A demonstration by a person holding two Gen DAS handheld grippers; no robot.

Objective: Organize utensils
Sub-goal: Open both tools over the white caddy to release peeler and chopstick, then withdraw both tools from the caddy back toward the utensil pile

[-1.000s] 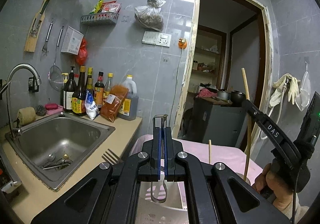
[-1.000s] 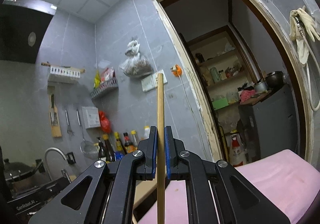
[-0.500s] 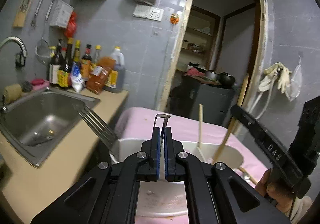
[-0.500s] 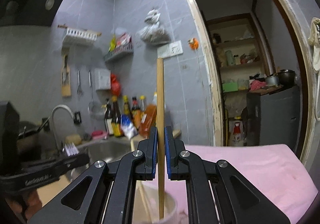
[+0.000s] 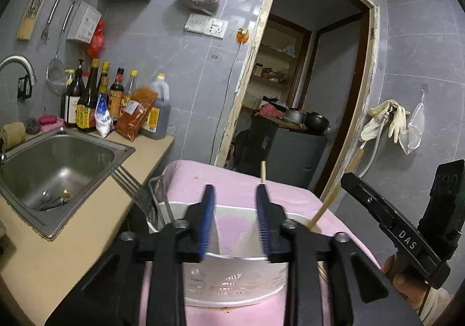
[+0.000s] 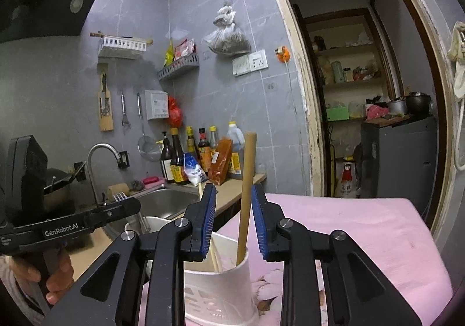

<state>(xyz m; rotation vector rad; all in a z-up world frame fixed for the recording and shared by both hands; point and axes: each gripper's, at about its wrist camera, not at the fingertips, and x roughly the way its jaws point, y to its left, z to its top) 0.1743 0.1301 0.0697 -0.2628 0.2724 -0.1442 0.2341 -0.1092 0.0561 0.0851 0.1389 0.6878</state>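
Right wrist view: we see a long, round, tan wooden stick (image 6: 245, 195) standing nearly upright in the white perforated plastic holder (image 6: 223, 291) on the pink-covered surface (image 6: 363, 233), top leaning slightly right. Both our right tool (image 6: 234, 221) and left tool (image 5: 235, 221) gape wide, gripping nothing.

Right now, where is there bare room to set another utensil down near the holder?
The pink cloth is bare to the right of the white holder, out toward the doorway. A beige counter strip in front of the sink is bare. Crowded: the bottles on the counter's back and the holder, with its chopstick and fork.
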